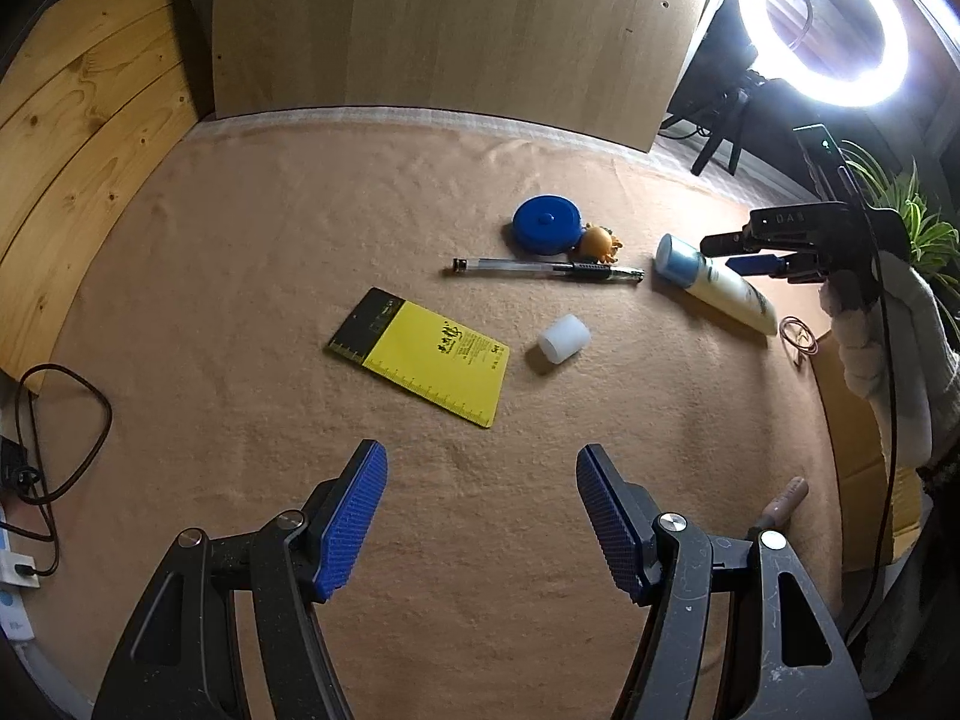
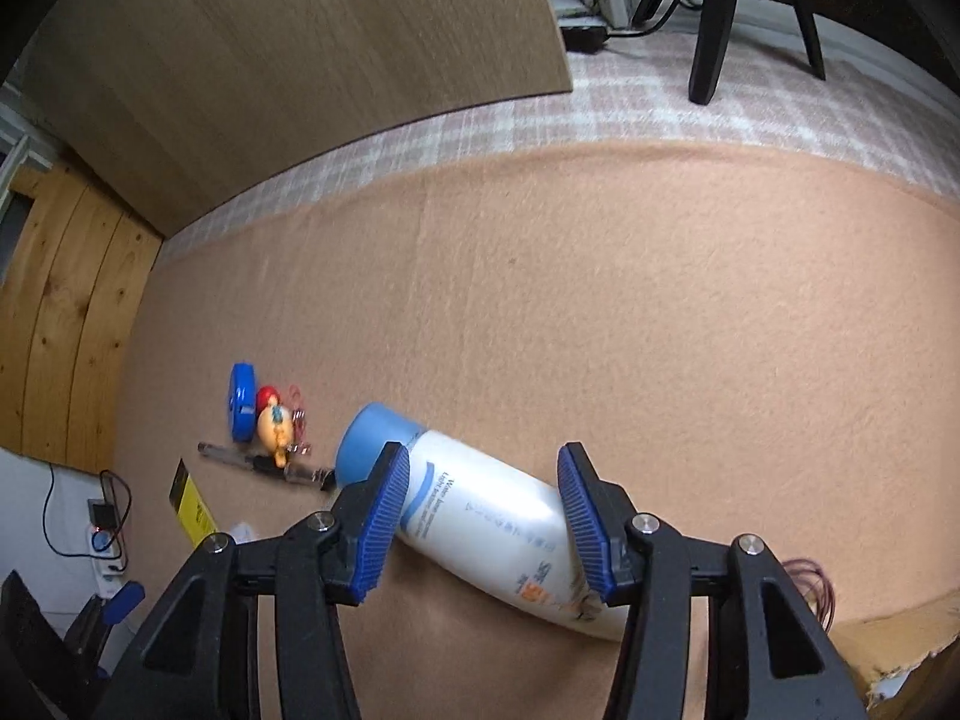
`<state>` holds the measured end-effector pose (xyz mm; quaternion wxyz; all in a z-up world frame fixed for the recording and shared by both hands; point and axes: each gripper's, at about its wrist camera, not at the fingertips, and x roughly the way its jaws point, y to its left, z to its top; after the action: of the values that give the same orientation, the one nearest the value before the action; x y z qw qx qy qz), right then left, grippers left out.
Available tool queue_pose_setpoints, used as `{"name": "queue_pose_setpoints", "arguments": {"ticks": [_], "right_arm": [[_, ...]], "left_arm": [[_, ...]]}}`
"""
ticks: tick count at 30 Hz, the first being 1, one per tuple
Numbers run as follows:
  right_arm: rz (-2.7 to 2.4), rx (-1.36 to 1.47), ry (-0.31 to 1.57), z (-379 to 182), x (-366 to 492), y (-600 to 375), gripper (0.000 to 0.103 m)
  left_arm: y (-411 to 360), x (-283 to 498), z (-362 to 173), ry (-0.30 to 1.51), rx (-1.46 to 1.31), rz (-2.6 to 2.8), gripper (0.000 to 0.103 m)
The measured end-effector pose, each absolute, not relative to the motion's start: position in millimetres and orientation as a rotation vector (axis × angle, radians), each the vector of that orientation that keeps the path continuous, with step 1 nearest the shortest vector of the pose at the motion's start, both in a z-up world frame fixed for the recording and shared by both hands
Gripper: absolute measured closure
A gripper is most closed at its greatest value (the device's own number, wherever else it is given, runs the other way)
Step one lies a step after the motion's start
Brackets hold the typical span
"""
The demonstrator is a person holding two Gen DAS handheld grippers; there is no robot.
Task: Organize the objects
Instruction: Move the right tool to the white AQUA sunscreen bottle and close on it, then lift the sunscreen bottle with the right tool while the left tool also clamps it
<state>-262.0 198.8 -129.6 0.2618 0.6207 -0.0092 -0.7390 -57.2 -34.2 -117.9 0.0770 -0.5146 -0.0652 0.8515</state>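
A white lotion bottle [image 2: 486,516] with a blue cap lies on the tan felt table [image 2: 600,312]. My right gripper [image 2: 483,525] is open, its jaws on either side of the bottle's body, just above it. In the left wrist view the bottle [image 1: 720,285] lies at the right with the right gripper [image 1: 750,249] over it. My left gripper [image 1: 480,516] is open and empty above the near table. A yellow notepad [image 1: 426,354], a white cap [image 1: 564,339], a pen [image 1: 546,269], a blue round tape measure [image 1: 546,222] and an orange toy [image 1: 600,243] lie mid-table.
A cardboard box [image 1: 852,420] stands at the right edge, with a coil of red wire [image 1: 798,333] and a pinkish tube [image 1: 783,501] near it. A wooden board [image 1: 450,30] stands at the back. A ring light [image 1: 822,24] glares top right. Cables [image 1: 54,420] lie at the left.
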Motion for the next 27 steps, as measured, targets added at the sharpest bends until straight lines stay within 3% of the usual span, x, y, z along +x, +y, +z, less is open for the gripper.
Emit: {"name": "queue_pose_setpoints", "arguments": {"ticks": [8, 13, 27], "right_arm": [[-1.936, 1.697, 0.052, -133, -233, 196, 0.056], [-1.91, 1.701, 0.0, -139, -216, 199, 0.063], [-1.868, 1.719, -0.158, -143, -166, 210, 0.065]], "left_arm": [[-16, -67, -122, -0.208, -1.529, 2.497, 0.034], [21, -81, -122, -0.18, -1.488, 2.415, 0.034], [100, -89, -139, -0.071, -1.445, 2.231, 0.034]]}}
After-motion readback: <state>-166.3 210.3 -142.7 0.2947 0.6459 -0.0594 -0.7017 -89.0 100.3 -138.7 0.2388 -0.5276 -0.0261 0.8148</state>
